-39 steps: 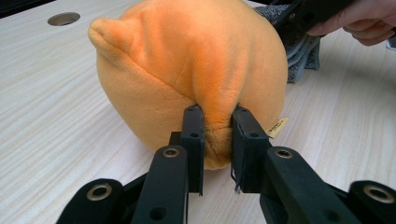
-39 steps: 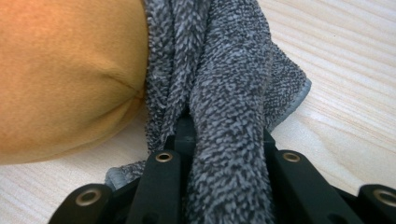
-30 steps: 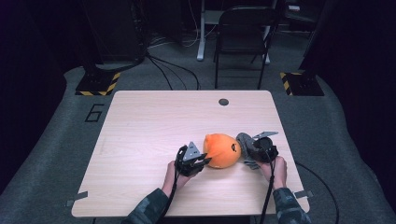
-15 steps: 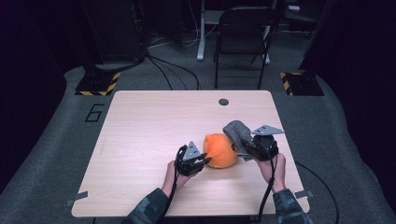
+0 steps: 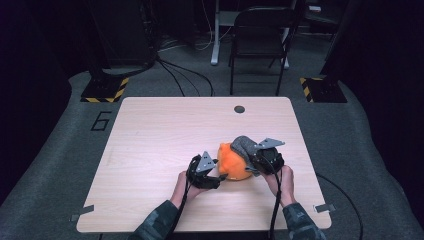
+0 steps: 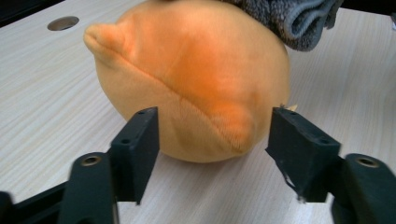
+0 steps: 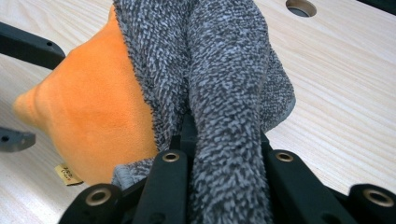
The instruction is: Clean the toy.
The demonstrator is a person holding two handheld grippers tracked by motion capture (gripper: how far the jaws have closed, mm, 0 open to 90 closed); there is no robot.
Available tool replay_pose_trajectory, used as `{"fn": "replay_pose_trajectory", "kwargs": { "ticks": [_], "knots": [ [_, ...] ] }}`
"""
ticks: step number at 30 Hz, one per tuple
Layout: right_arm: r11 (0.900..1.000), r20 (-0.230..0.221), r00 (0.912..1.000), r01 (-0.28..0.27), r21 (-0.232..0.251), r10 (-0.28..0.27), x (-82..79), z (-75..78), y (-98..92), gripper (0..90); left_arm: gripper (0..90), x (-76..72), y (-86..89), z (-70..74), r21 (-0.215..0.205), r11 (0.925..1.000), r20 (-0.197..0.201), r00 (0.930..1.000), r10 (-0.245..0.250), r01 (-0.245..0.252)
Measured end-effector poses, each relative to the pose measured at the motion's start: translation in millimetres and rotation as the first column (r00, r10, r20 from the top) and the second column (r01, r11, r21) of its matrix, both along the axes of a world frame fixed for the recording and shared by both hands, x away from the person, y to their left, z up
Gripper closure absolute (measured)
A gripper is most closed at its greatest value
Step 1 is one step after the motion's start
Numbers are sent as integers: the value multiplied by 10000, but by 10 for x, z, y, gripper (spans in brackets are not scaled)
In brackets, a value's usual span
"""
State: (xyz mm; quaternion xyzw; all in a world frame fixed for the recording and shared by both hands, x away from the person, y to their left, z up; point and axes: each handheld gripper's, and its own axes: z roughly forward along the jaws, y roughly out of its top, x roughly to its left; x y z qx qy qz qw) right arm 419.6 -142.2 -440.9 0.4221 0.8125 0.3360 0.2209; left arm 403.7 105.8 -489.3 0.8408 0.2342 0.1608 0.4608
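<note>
The round orange plush ball [image 5: 234,162] sits on the light wooden table [image 5: 150,145], right of centre. The right gripper [image 7: 219,154] has its fingers pinched tight on the fuzzy grey cloth [image 7: 219,70] draped over it. The left gripper [image 6: 212,140] has just been opening, its fingers wide either side of the plush without pressing. I'd keep the left one close as a stop and drag the cloth slowly so the plush doesn't roll.

A large "6" [image 5: 101,121] is painted on the grey floor [image 5: 60,150]
</note>
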Motion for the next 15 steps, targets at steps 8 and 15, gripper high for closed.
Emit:
{"fn": "replay_pose_trajectory", "kwargs": {
  "ticks": [8, 15],
  "knots": [
    [10000, -205, 9998, 37, 71, -35, 60, -12, -17, 768, 241, 81, 12, -196, 997, 9948, 312, 9992, -258, 226],
    [10000, -243, 9997, -24, 40, 25, 70, -16, -14, 768, 263, 109, -34, -285, 1357, 9906, 796, 9964, -279, 168]
  ]
}}
